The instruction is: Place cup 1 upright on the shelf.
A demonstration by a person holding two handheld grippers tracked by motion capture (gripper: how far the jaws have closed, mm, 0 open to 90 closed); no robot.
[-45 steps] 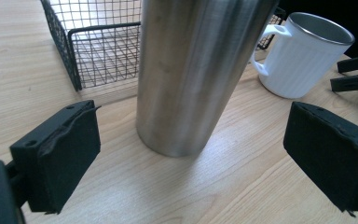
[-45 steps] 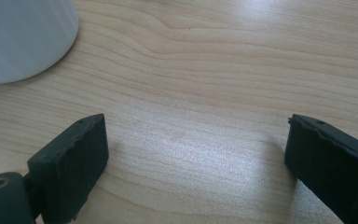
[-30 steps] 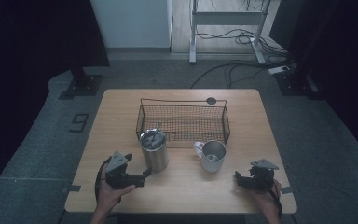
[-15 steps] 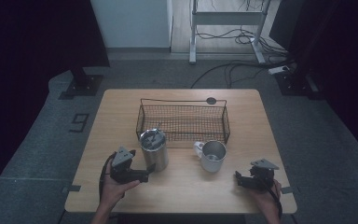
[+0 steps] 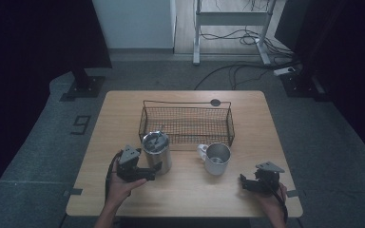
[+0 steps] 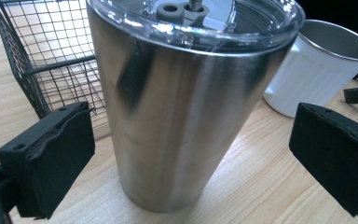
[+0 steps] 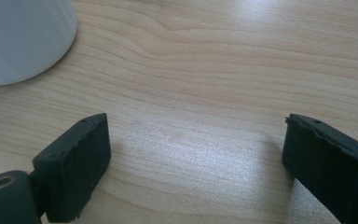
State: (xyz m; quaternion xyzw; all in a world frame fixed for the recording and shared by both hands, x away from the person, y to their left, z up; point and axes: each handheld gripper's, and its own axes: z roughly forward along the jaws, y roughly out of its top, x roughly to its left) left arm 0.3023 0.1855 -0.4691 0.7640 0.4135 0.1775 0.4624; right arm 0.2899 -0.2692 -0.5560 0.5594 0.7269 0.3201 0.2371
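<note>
Wide apart, the jaws of my left gripper (image 5: 156,169) have just been opening further, and they now flank the steel tumbler (image 6: 182,107) without pressing on it; there is daylight between each pad and the metal. That tumbler stands on the table (image 5: 123,118) at about seven o'clock from the wire basket (image 5: 186,122), just beside its near rim. My right gripper (image 5: 244,183) rests at the table's five o'clock corner, jaws parted to a middling width over bare wood, holding nothing.

To do this grasp well, I judge I should centre the tumbler between the pads, push in until they sit around its middle (the wall tapers toward the base, so a low grip could slip), then close squarely and lift straight, keeping it upright and clear of the basket wire. Its clear lid (image 6: 200,18) should stay untouched.

Counted: one tumbler, one white mug (image 5: 216,158) at three o'clock from it, one basket, two grippers.
</note>
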